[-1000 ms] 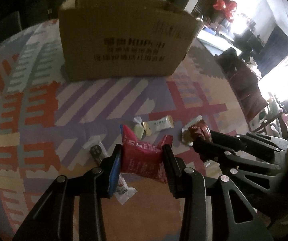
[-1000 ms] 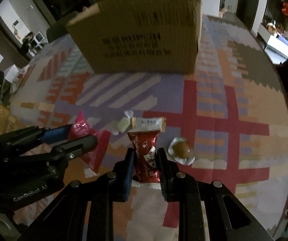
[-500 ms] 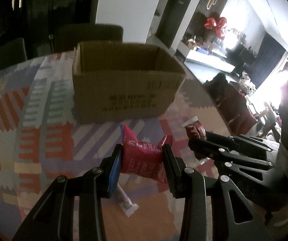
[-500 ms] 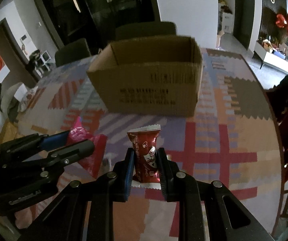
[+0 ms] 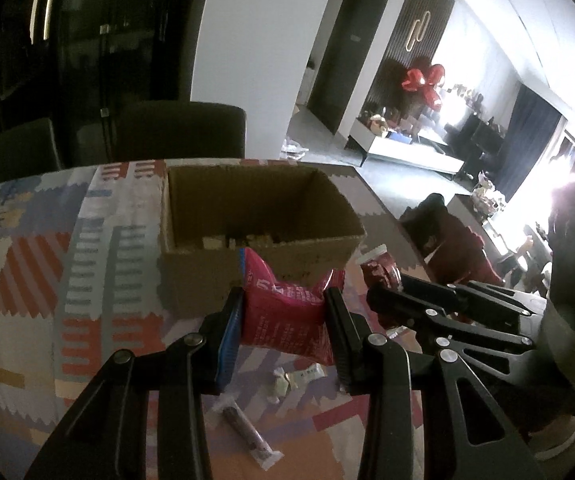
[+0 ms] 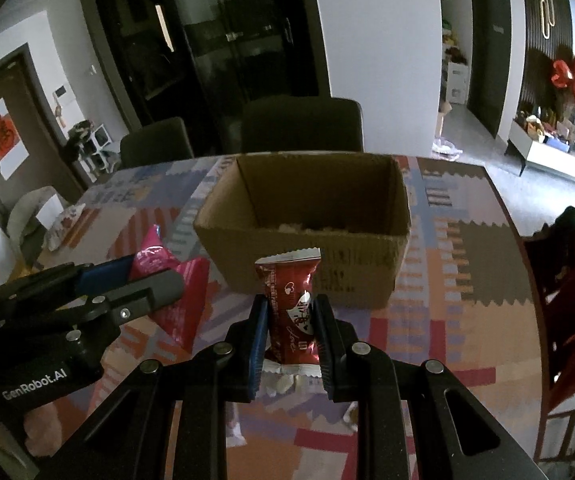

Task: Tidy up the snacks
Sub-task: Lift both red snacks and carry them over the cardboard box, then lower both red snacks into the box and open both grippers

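Observation:
My left gripper is shut on a pink snack packet and holds it above the table, just short of the near wall of an open cardboard box. My right gripper is shut on a dark red snack packet, held upright in front of the same box. The left gripper and pink packet show at the left of the right wrist view. The red packet shows at the right of the left wrist view. Several snacks lie inside the box.
Small wrapped snacks and a dark snack stick lie on the patterned tablecloth below the grippers. Dark chairs stand behind the table's far edge. A red chair is at the right.
Both grippers have risen with their packets and moved toward the box. The view now looks down into the open box top, and the loose snacks lie lower in frame.

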Tool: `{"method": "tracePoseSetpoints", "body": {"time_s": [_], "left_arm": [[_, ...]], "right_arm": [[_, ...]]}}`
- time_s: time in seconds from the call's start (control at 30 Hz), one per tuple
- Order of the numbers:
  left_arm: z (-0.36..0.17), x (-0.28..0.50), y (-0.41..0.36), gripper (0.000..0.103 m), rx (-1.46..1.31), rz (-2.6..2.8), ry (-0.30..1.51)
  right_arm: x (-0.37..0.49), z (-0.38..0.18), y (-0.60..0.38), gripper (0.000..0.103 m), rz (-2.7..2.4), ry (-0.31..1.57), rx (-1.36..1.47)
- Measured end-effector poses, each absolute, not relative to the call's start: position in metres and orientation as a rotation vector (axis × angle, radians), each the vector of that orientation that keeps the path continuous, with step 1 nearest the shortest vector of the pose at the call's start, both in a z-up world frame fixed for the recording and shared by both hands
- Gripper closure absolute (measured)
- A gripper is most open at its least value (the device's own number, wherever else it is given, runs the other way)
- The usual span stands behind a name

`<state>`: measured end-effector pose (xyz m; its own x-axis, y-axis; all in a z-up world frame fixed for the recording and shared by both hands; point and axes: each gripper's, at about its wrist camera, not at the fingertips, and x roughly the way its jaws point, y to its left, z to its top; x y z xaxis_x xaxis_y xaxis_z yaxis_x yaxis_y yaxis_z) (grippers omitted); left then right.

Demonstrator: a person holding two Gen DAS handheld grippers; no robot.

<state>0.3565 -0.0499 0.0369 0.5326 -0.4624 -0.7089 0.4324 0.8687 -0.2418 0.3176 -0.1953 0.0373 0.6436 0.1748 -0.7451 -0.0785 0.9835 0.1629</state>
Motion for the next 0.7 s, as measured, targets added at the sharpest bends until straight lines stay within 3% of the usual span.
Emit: {"method": "tracePoseSetpoints", "body": {"time_s": [0.7], "left_arm": [[0.038,0.432,-0.059,0.064,-0.02,-0.469,0.886]], "right_arm": [[0.392,0.036,-0.206,0.079,0.146,0.871,0.135]]}}
